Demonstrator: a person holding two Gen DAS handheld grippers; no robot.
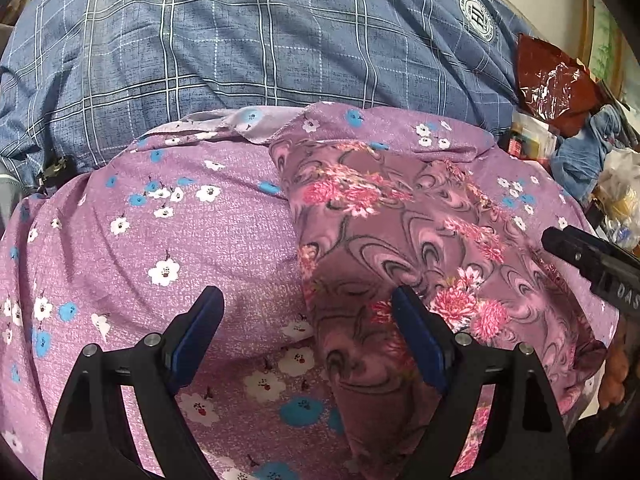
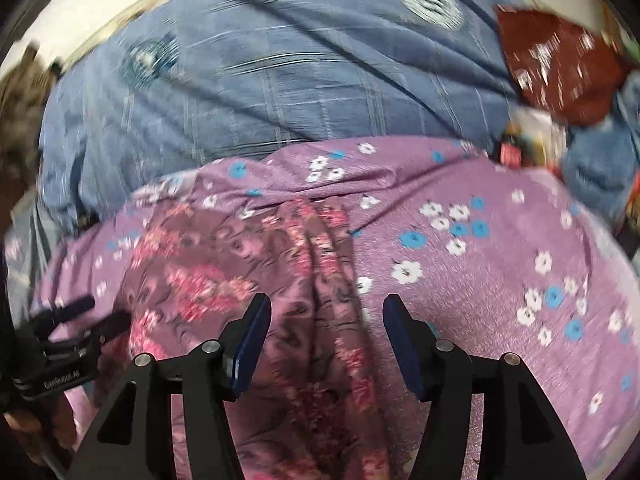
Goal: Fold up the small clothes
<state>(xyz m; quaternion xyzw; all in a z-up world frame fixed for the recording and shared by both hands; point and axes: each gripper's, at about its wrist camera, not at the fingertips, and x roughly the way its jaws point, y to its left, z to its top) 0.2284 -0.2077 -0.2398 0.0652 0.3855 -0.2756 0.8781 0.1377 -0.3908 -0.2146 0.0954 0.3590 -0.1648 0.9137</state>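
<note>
The left gripper [image 1: 308,300] stood with jaws wide, gripping nothing. The folded mauve garment with pink flowers [image 1: 400,240] lay on the purple floral cloth [image 1: 180,248], its left edge between those jaws. The right gripper [image 2: 324,310] had jaws parted, empty, above the garment's right edge [image 2: 320,280]. Beyond both jaws lay a blue checked sheet [image 1: 280,40].

The purple flowered cloth [image 1: 192,240] lies flat and bare on its near-left stretch, free to cross. The folded pink-patterned garment [image 1: 400,248] makes a low hump at its middle. Beyond it, the blue checked bedding [image 1: 240,60] rises as a bank. The right edge is crowded with a red foil bag [image 1: 556,84], crumpled blue fabric [image 1: 588,152] and, seemingly, small packets, too blurred to name.
</note>
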